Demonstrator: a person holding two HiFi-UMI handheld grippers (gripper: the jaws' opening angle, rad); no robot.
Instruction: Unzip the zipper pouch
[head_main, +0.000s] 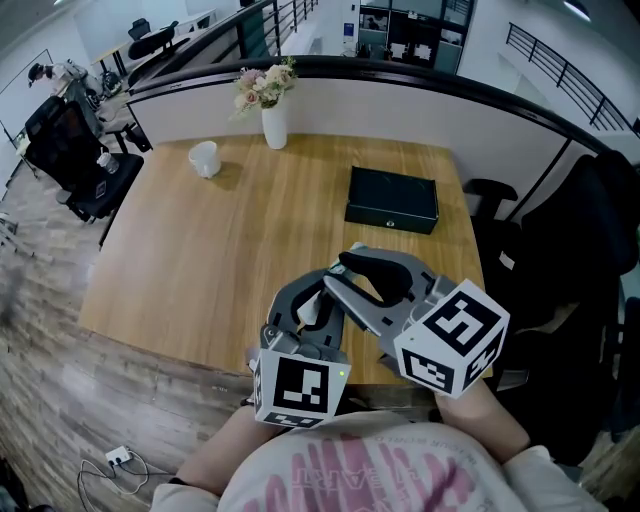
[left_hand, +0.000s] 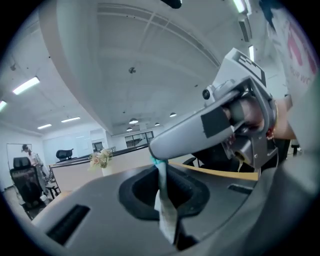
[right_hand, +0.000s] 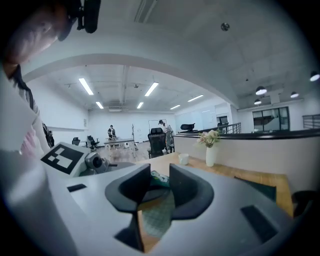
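Pale checked fabric of the zipper pouch (right_hand: 158, 216) is being held up off the table (head_main: 200, 250) at its 6 o'clock edge, close to the person's body, with the left gripper (left_hand: 163, 186) pinching a thin edge of it between fully closed jaws. The right gripper (right_hand: 160, 181) is standing with its jaws partly apart around the pouch's teal end, the pads not visibly pressing on it. Anchoring is judged done, while gripping the pull and drawing the zipper along are judged remaining, since no view is showing an opened mouth.
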